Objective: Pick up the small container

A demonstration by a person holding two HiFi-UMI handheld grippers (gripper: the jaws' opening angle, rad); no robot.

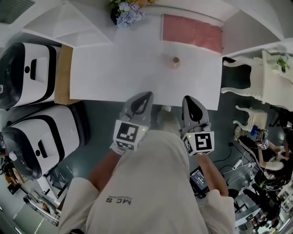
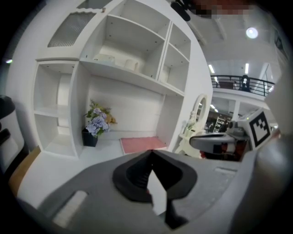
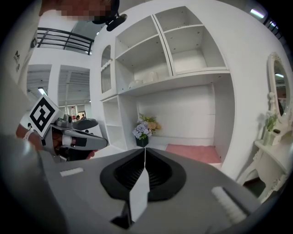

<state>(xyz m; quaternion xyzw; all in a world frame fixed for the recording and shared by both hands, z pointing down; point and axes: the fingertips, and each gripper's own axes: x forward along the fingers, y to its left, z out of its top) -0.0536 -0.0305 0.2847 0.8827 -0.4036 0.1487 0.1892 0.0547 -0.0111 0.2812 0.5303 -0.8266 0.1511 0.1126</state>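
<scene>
The small container (image 1: 175, 61), a little tan pot with a lid, stands on the white table (image 1: 114, 73), right of its middle. Both grippers hover close to my body, short of the table's near edge. My left gripper (image 1: 145, 95) has its jaws closed together with nothing between them, as the left gripper view shows at the tip (image 2: 152, 151). My right gripper (image 1: 189, 98) is also shut and empty, its jaws meeting in a thin line (image 3: 145, 150). The container sits well beyond both tips. Neither gripper view shows it.
A pink mat (image 1: 192, 31) lies at the table's far right, and a dark pot of flowers (image 1: 124, 13) stands at the far middle. Two white-and-black appliances (image 1: 27, 73) (image 1: 41, 137) sit on the left. White ornate furniture (image 1: 268, 80) is on the right, and white shelves (image 2: 132, 59) stand behind the table.
</scene>
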